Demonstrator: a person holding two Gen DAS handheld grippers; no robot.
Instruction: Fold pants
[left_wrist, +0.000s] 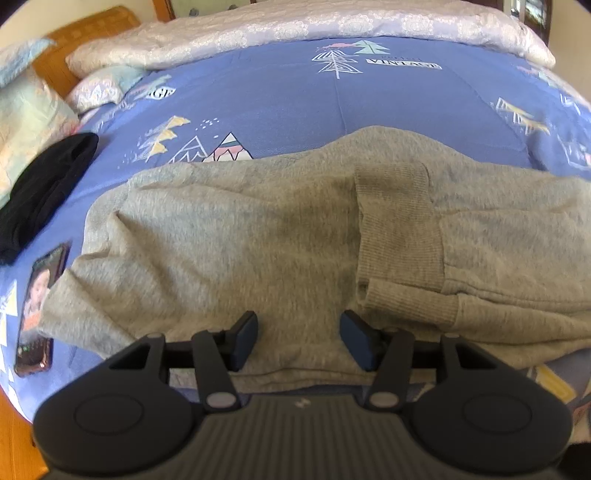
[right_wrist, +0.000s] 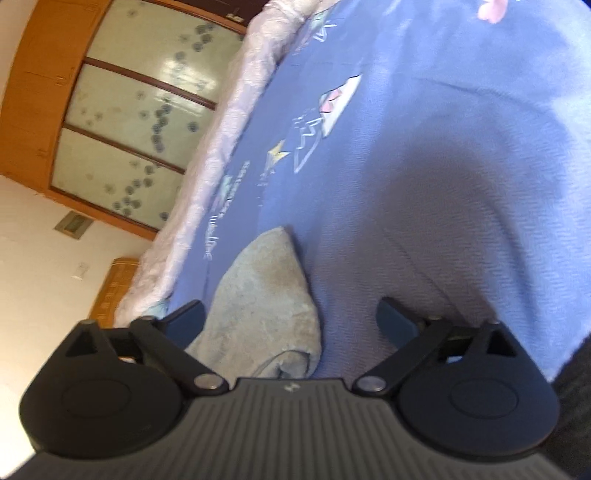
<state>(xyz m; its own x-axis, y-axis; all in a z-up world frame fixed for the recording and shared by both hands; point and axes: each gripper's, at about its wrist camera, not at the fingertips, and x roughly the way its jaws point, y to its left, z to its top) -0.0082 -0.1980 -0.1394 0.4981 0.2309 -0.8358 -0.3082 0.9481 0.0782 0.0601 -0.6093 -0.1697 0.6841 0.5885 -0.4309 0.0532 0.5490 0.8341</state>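
Note:
Grey sweatpants (left_wrist: 258, 229) lie folded across a blue patterned bedsheet (left_wrist: 295, 96), with a ribbed cuff (left_wrist: 399, 229) laid on top right of centre. My left gripper (left_wrist: 299, 332) hovers over the pants' near edge. Its jaws stand apart, with flat fabric showing between them and no pad pressing. In the right wrist view, a rolled end of the grey pants (right_wrist: 258, 295) rests on the sheet (right_wrist: 424, 147). My right gripper (right_wrist: 291, 321) is wide open around it. The fabric sits close to the left finger (right_wrist: 188, 317), and neither pad presses on it.
A black folded garment (left_wrist: 44, 184) and a phone (left_wrist: 37, 306) lie at the left on the sheet. Pillows (left_wrist: 26, 110) and a pale quilt (left_wrist: 295, 26) line the far side by a wooden headboard (left_wrist: 92, 29). A wardrobe with frosted doors (right_wrist: 122, 122) stands beyond the bed.

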